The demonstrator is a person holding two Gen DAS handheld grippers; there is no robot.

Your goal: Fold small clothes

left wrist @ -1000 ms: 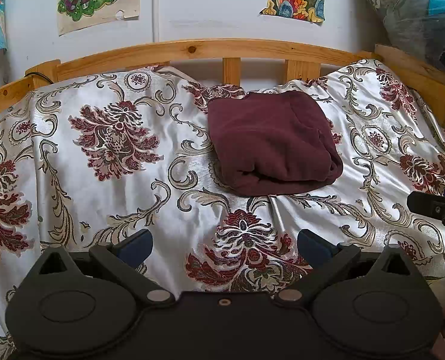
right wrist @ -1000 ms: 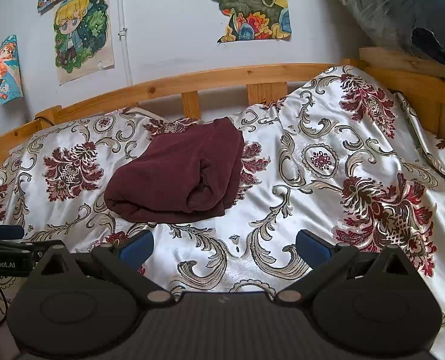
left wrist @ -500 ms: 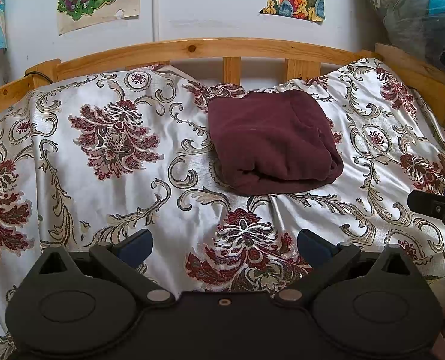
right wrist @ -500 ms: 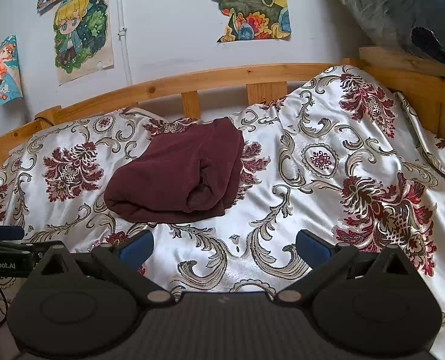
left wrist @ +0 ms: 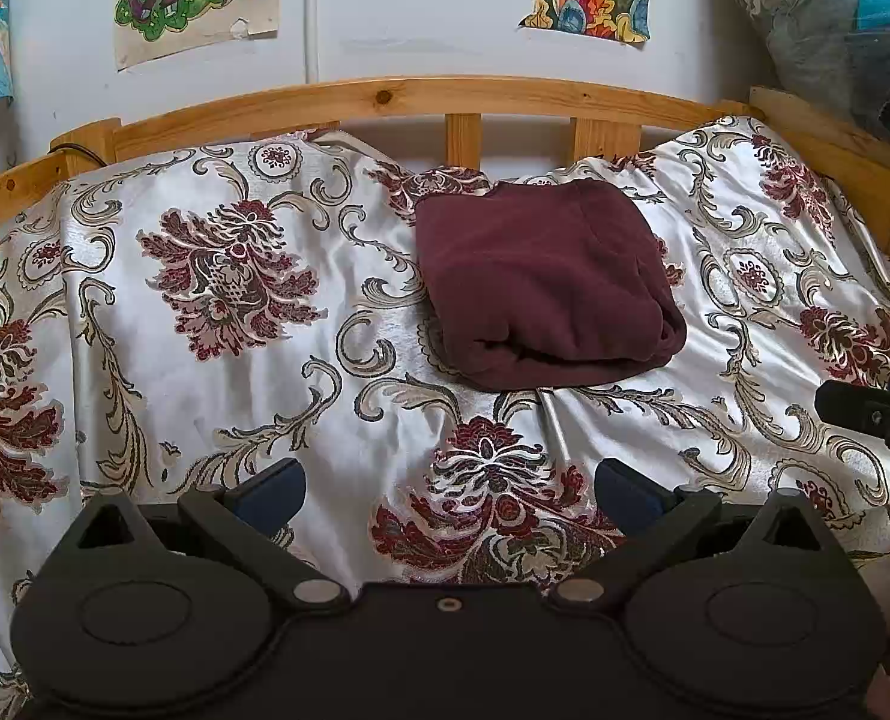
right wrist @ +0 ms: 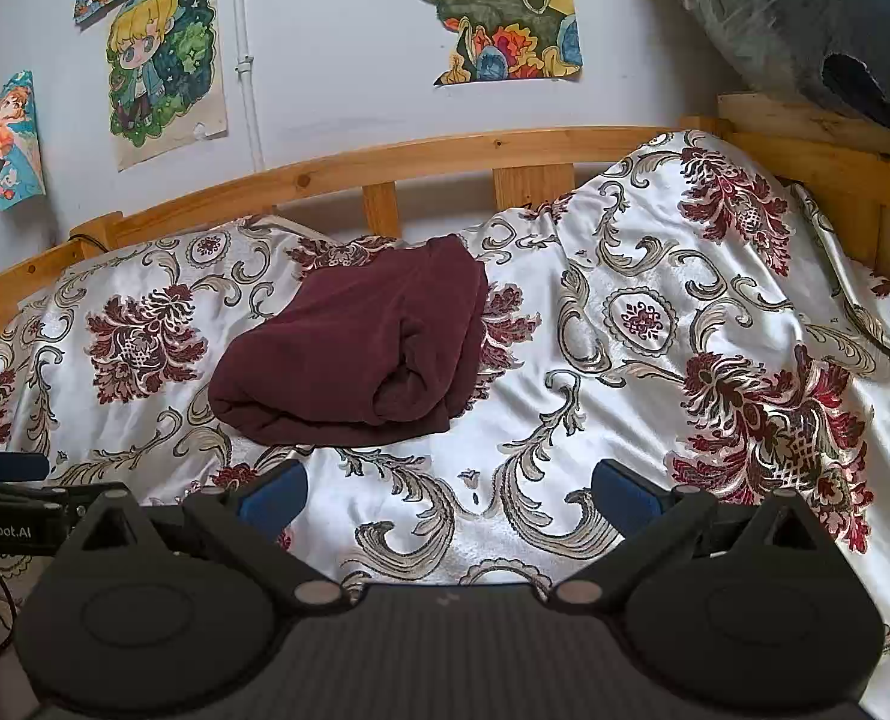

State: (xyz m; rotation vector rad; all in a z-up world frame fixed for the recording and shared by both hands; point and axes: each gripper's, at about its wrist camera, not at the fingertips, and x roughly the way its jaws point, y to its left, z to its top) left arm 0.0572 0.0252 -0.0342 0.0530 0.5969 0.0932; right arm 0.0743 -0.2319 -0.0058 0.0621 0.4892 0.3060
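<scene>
A dark maroon garment (left wrist: pixel 541 282) lies folded into a thick square on the floral satin bedspread (left wrist: pixel 216 360), toward the back middle of the bed; it also shows in the right wrist view (right wrist: pixel 354 348). My left gripper (left wrist: pixel 449 489) is open and empty, held near the bed's front edge, well short of the garment. My right gripper (right wrist: pixel 449 489) is open and empty too, in front and to the right of the garment. The right gripper's tip shows at the right edge of the left wrist view (left wrist: pixel 871 414); the left gripper shows at the left edge of the right wrist view (right wrist: pixel 12 504).
A wooden bed rail (left wrist: pixel 384 99) runs along the back and a wooden side rail (right wrist: pixel 817 162) along the right. A bundled bag of bedding (right wrist: pixel 805 18) sits on the right rail. Posters (right wrist: pixel 165 60) hang on the wall behind.
</scene>
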